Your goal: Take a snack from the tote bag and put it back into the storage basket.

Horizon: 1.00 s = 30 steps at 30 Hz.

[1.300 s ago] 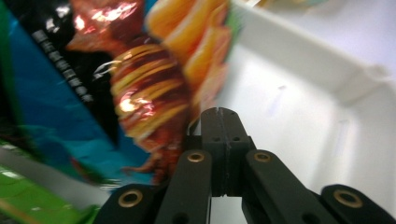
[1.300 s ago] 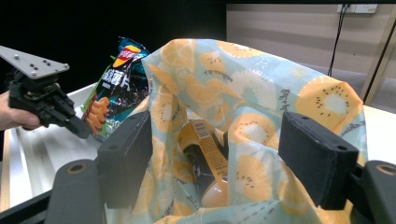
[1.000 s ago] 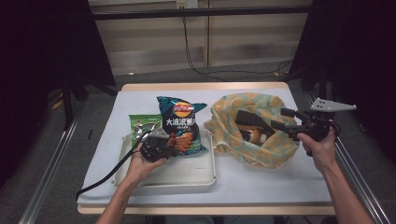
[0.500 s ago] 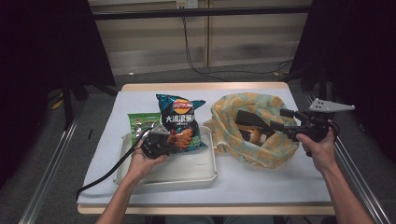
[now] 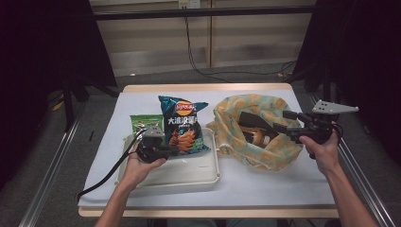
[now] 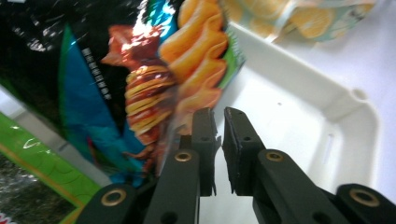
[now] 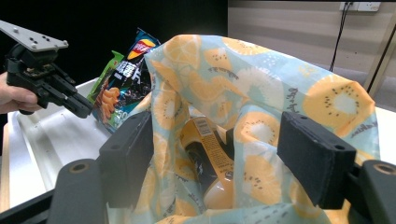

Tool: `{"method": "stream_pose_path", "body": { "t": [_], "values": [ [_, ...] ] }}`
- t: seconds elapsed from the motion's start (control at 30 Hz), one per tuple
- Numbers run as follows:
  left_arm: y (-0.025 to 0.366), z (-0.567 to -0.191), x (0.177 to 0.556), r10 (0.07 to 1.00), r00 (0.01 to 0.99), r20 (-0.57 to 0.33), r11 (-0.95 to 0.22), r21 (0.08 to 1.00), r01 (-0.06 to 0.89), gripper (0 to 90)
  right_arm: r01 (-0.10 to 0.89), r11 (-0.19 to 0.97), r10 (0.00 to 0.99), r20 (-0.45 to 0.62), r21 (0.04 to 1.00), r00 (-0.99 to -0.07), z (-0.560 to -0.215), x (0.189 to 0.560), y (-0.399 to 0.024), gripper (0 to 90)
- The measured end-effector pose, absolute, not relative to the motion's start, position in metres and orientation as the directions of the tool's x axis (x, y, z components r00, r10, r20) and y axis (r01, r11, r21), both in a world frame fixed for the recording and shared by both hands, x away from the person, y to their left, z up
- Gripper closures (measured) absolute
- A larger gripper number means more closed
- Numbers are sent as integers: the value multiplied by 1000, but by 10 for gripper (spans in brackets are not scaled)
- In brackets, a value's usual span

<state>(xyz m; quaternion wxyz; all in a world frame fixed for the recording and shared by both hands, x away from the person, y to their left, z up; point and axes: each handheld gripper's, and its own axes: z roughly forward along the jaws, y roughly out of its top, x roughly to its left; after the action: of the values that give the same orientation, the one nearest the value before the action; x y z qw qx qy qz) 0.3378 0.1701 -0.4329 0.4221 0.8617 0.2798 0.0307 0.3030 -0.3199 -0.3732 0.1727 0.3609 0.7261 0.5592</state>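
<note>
Left gripper [image 5: 176,150] just let go, jaws barely parted; chip bag [image 5: 183,124] stands at its 12 o'clock.

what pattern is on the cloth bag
Pale blue cloth bag printed with orange and kiwi slices, clearest in the right gripper view.

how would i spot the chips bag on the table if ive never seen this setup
Start at the white tray on the near left of the table. The chips bag leans up from the tray's far edge, just left of the fruit-print cloth bag. It is dark teal with orange chips pictured on its front, taller than the small green packet at its left.
</note>
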Motion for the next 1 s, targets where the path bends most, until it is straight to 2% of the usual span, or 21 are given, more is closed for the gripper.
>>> {"method": "stream_pose_path", "body": {
  "t": [0.2, 0.27, 0.47, 0.67, 0.83, 0.93, 1.0],
  "values": [
    [180, -428, 322, 529, 832, -165, -453, 775, 441, 652, 323, 128, 704, 143, 938, -695, -371, 302, -318, 349],
    [186, -427, 319, 539, 826, -162, -436, 786, 439, 630, 324, 142, 692, 140, 935, -708, -372, 302, -317, 396],
    [194, -426, 313, 570, 801, -185, -372, 811, 452, 486, 333, 187, 684, 121, 924, -719, -377, 297, -306, 432],
    [197, -425, 298, 577, 805, -141, -382, 824, 418, 419, 353, 251, 652, 112, 901, -750, -384, 286, -299, 540],
    [200, -427, 284, 593, 795, -130, -384, 822, 420, 281, 377, 269, 643, 126, 886, -755, -390, 285, -293, 577],
    [199, -429, 278, 594, 793, -134, -383, 820, 425, 229, 387, 281, 631, 134, 878, -764, -391, 288, -289, 606],
    [199, -430, 276, 587, 799, -129, -384, 824, 416, 227, 396, 307, 628, 128, 866, -767, -394, 292, -286, 610]
  ]
}}
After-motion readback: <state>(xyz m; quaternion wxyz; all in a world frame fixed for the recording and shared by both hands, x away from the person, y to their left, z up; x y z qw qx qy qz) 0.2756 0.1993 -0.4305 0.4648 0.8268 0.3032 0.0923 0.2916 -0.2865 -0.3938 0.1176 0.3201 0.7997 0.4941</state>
